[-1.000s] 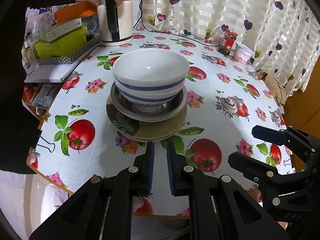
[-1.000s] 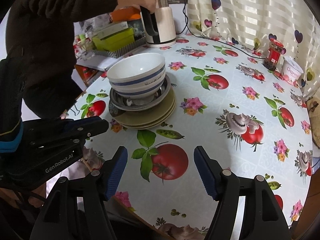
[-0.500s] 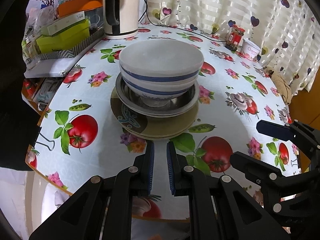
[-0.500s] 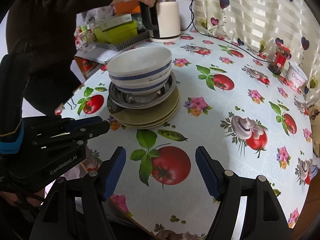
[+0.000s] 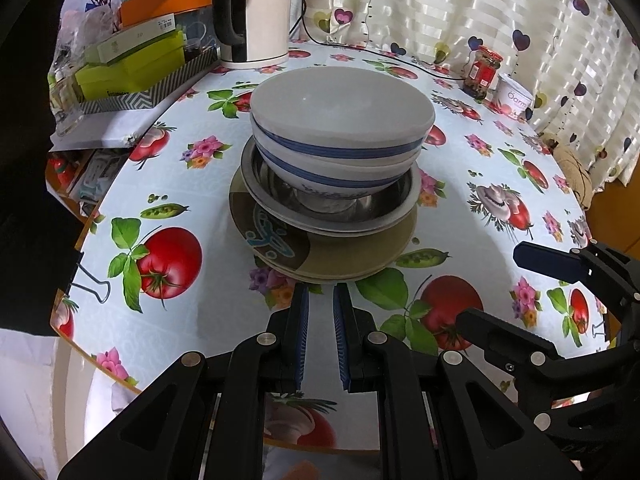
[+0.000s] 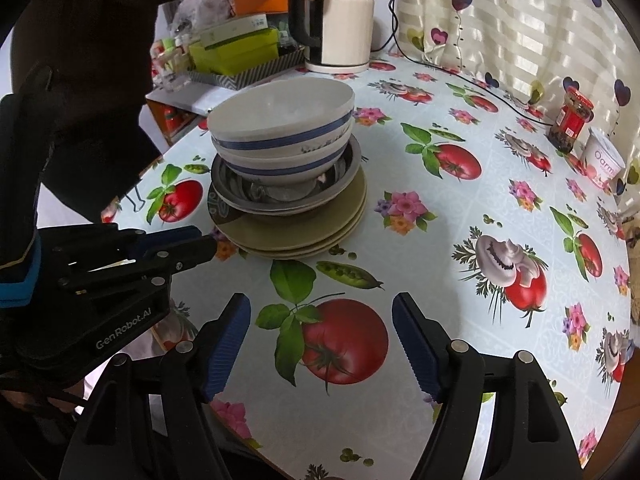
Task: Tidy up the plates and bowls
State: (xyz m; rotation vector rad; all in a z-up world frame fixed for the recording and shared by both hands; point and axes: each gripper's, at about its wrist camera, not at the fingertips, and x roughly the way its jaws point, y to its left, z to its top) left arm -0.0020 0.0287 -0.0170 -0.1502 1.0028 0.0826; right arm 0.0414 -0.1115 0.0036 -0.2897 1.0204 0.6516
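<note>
Blue-padded fingers (image 6: 228, 344) wide apart, empty

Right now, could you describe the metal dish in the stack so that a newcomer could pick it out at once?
In the middle of the tomato-print table stands one stack of crockery. The metal dish sits above the olive-brown plates and under the two blue-banded bowls. It alone is shiny grey steel, with a wide flat rim.
</note>
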